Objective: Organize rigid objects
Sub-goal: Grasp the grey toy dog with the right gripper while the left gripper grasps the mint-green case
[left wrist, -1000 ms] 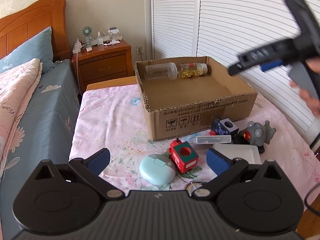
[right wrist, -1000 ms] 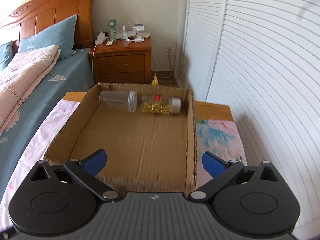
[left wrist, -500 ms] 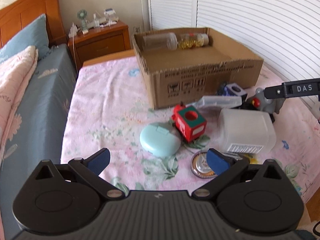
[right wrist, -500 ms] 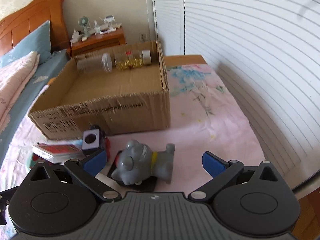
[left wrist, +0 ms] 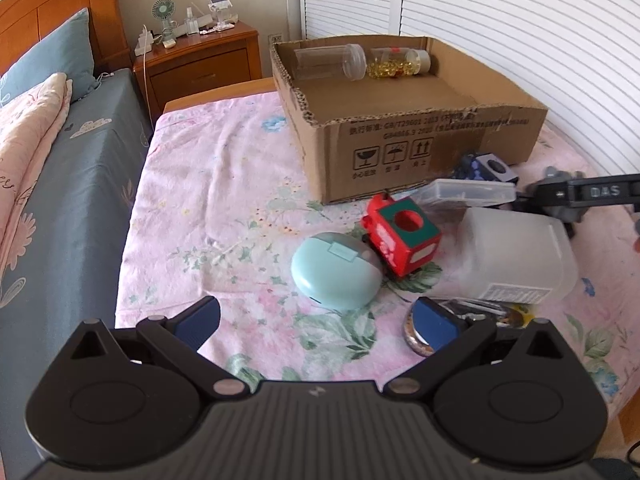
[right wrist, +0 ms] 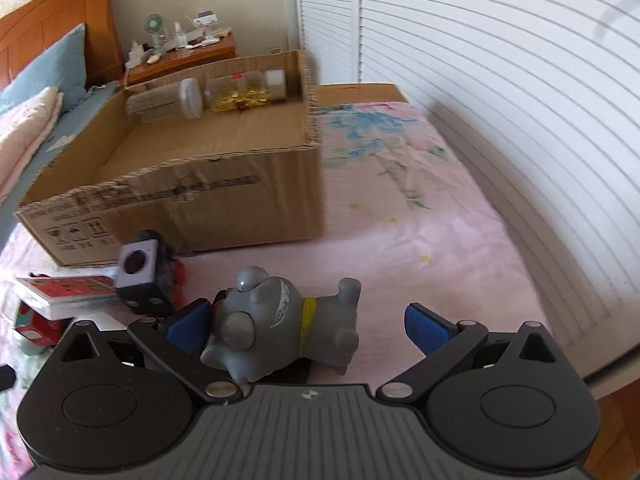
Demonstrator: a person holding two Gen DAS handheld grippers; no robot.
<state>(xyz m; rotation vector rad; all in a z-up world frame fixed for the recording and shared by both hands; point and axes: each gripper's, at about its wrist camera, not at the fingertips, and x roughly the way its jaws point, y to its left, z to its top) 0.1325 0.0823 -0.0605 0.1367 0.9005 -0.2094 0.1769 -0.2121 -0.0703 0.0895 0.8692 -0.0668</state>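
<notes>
R claw wide open around grey dog toy, near right of box. L claw open, idle. Risk: off-centre pinch, toy squirts out.

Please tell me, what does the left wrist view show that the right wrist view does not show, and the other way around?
Only the left wrist view shows the mint green case, the frosted plastic container and the left gripper, open.

Only the right wrist view shows the grey dog figure in full, lying between the open fingers of the right gripper.

Both show the cardboard box with two clear jars inside, the red toy block and the nightstand.
</notes>
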